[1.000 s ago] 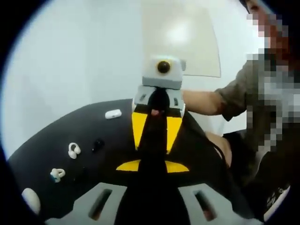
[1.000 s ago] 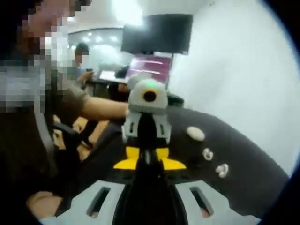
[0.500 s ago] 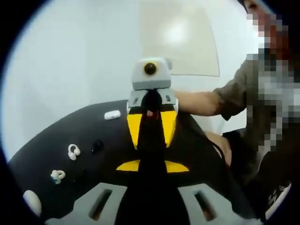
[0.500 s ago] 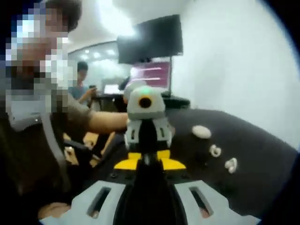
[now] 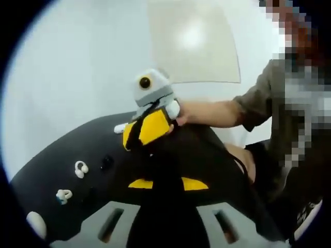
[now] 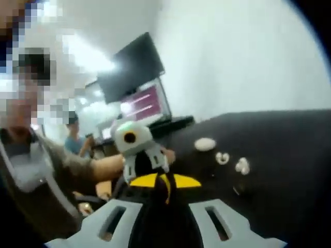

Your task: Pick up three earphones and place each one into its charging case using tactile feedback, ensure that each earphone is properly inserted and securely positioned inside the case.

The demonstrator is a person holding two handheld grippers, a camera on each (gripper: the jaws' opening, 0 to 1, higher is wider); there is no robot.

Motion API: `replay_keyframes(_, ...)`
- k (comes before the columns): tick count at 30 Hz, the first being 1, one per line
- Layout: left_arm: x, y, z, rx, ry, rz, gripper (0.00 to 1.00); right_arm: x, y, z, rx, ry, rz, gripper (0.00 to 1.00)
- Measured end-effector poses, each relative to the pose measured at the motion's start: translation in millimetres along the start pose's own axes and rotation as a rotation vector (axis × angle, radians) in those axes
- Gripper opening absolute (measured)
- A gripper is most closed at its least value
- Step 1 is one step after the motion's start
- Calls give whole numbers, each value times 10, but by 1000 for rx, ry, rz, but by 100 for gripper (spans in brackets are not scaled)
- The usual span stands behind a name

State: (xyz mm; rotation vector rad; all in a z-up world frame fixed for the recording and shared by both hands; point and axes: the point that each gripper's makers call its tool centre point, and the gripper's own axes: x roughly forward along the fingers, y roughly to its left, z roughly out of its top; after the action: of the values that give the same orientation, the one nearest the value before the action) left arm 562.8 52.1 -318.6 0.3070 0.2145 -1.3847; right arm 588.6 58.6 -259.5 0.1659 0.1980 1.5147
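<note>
On the black table [image 5: 57, 155] lie a white clip earphone [image 5: 80, 167], a white one with a blue spot [image 5: 63, 195] and a small black one [image 5: 107, 161]. A white case [image 5: 120, 128] sits behind them and an oval white case [image 5: 35, 223] lies near the front left. My left gripper [image 5: 166, 182] points over the table, jaws shut, nothing held. The right gripper [image 5: 135, 138] hangs tilted above the table, yellow jaws together. In the right gripper view, my right gripper [image 6: 164, 182] is shut, facing the left gripper [image 6: 147, 165]; a white case [image 6: 205, 144] and two white earphones [image 6: 222, 157] [image 6: 241, 165] lie to the right.
A person's arm [image 5: 217, 113] reaches in from the right behind the right gripper. A white wall stands behind the table. A dark monitor [image 6: 132, 67] and a lit screen [image 6: 147, 101] stand in the room beyond, with a seated person [image 6: 72, 142] in the background.
The right gripper has rolled and swung left in the left gripper view, jaws now pointing down-left. The right gripper view has tilted with it. The earphones and cases have not moved.
</note>
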Motion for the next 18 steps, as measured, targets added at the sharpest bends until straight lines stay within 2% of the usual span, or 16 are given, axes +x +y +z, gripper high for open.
replay_keyframes(1,0,2,-1,-5,0,0,14,-25,-24,63,-14,-26,-18,14)
replay_keyframes(2,0,7,-2,-16,0,1,14,-87,-115,193,-35,-79,-75,14)
replay_keyframes(4,-2,13,-3,-25,1,1,14,-279,-372,428,-12,-175,-224,14)
replay_keyframes(5,-3,12,-3,-24,0,2,14,-419,-548,503,20,-204,-322,14)
replay_keyframes(6,-3,10,-2,-22,0,2,14,-519,-712,462,69,-174,-410,14)
replay_keyframes(7,-3,14,-3,-21,0,2,14,-601,-818,361,105,-107,-477,14)
replay_keyframes(8,-4,14,-3,-20,0,2,14,-652,-905,275,114,-44,-513,14)
replay_keyframes(9,-4,18,-3,-20,0,2,14,-669,-948,210,125,-23,-541,14)
replay_keyframes(12,-3,23,-3,-16,-1,2,14,-602,-977,-41,174,65,-572,19)
replay_keyframes(14,-3,21,-2,-13,-2,2,14,-539,-974,-180,261,103,-598,19)
replay_keyframes(17,-4,23,-3,-14,-3,3,14,-330,-922,-263,383,96,-587,19)
replay_keyframes(18,-5,23,-3,-14,-3,2,14,-296,-931,-285,376,115,-596,19)
